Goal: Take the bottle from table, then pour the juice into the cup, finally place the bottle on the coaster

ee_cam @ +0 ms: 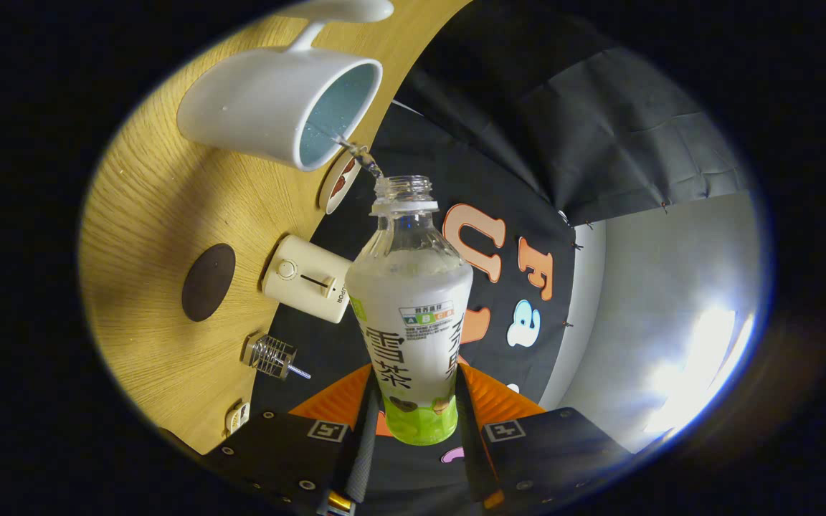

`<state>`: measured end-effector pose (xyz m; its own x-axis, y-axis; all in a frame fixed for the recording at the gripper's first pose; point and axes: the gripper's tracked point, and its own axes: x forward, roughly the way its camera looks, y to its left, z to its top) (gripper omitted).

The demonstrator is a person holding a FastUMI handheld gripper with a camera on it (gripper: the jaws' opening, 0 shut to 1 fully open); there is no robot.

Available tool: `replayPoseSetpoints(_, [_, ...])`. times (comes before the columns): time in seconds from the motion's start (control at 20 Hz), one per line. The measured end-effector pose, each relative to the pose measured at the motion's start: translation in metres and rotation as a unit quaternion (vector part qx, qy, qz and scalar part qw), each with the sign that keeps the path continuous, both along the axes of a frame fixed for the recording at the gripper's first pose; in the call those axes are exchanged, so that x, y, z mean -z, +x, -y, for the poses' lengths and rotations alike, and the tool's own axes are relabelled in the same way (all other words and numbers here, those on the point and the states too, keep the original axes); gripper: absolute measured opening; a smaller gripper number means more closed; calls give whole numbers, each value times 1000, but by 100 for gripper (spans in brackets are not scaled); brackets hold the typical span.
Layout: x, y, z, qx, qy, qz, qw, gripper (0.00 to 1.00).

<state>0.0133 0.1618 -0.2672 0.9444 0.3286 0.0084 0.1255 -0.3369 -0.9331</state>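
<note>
Clear plastic is what your gripper (413, 423) is clamping: both fingers are pressing the bottle (413, 315) at its base. The bottle is pointing to twelve o'clock, and a thin stream of juice (359, 153) is running toward eleven o'clock into the white cup (269, 104) on the wooden table (148, 236). A dark round coaster (208, 282) is lying at nine o'clock.

Gripper (413, 423) tilted sideways, jaws clamped.
</note>
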Motion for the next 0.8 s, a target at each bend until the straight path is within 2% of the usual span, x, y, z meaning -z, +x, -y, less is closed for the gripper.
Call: replayPoseSetpoints(0.8, [-1,-7,-12,-51,-52,13,997,54])
